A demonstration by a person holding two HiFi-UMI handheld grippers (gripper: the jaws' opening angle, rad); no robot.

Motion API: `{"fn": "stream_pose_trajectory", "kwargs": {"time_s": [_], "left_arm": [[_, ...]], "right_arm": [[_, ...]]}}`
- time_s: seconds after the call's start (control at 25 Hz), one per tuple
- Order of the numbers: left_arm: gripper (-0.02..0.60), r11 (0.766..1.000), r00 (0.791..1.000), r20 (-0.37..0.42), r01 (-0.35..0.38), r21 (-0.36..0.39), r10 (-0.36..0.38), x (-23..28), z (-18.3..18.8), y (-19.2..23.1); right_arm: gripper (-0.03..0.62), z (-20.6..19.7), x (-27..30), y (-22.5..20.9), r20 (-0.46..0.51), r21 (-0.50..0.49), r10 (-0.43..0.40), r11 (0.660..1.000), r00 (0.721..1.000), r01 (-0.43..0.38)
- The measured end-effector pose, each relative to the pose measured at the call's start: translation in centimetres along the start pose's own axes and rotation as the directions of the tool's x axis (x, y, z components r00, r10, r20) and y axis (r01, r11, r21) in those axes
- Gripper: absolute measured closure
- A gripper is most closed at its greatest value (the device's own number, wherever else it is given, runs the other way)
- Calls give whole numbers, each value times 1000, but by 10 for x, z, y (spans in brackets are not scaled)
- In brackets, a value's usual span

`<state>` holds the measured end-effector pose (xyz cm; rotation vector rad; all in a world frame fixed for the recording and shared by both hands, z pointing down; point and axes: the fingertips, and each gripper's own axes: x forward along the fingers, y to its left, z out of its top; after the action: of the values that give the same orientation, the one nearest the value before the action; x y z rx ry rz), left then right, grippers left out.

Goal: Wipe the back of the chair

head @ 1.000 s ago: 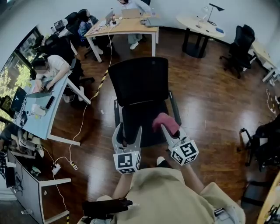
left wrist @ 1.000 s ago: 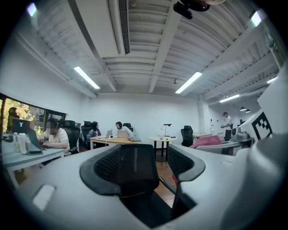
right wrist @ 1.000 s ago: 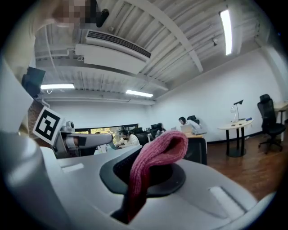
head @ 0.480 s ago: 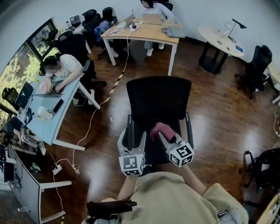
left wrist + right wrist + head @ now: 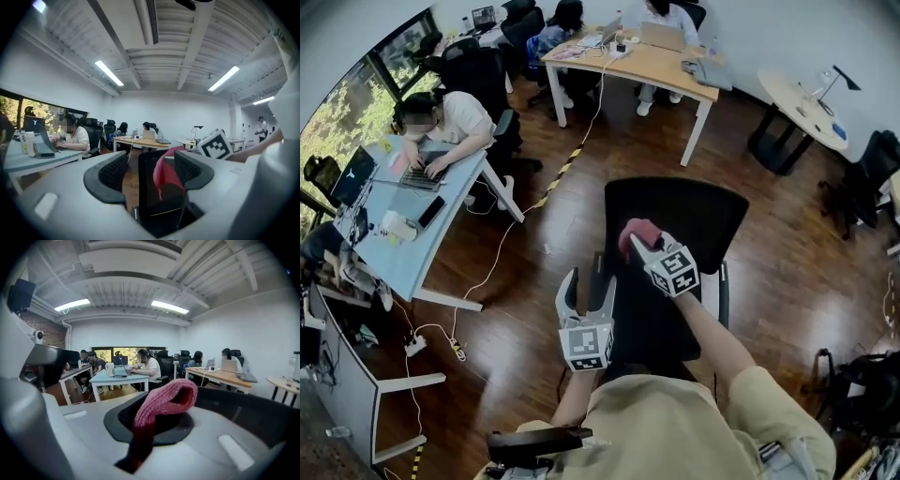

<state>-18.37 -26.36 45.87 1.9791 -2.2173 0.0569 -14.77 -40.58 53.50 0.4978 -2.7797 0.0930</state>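
Since wiping needs a firm hold, right gripper (image 5: 640, 244) clamps pink cloth (image 5: 635, 229) by chair back (image 5: 684, 211)
Left gripper (image 5: 586, 285) spare: jaws apart, just narrowed, nothing between

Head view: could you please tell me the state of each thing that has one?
left gripper: open, jaws just narrowed slightly, nothing between them.
right gripper: shut on pink cloth.
pink cloth: bunched, hanging from the right gripper.
chair: upright, unoccupied.

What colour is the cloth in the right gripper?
Pink; the cloth shows best in the right gripper view.
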Motion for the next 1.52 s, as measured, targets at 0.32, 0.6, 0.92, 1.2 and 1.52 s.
{"fn": "stream_pose_trajectory", "kwargs": {"time_s": [0.32,0.6,0.92,1.2,1.52], "left_arm": [[291,989,984,-111,-145,-19,143,7,-24,19],[288,995,987,-129,-96,11,96,50,-29,-2],[288,997,989,-134,73,24,-69,110,-27,-66],[290,993,986,-124,115,16,-112,122,-21,-95],[293,1000,992,-124,-3,-12,1,95,-23,-53]], "right_arm": [[576,2,136,-55,-72,-78,111,990,991,-117],[575,-27,141,-112,-109,-150,60,986,992,-76],[576,-89,-34,-267,-106,-9,-286,958,952,287],[576,-132,-147,-337,-167,75,-535,831,828,551],[576,-90,-8,-195,-90,108,-138,983,986,147]]}}
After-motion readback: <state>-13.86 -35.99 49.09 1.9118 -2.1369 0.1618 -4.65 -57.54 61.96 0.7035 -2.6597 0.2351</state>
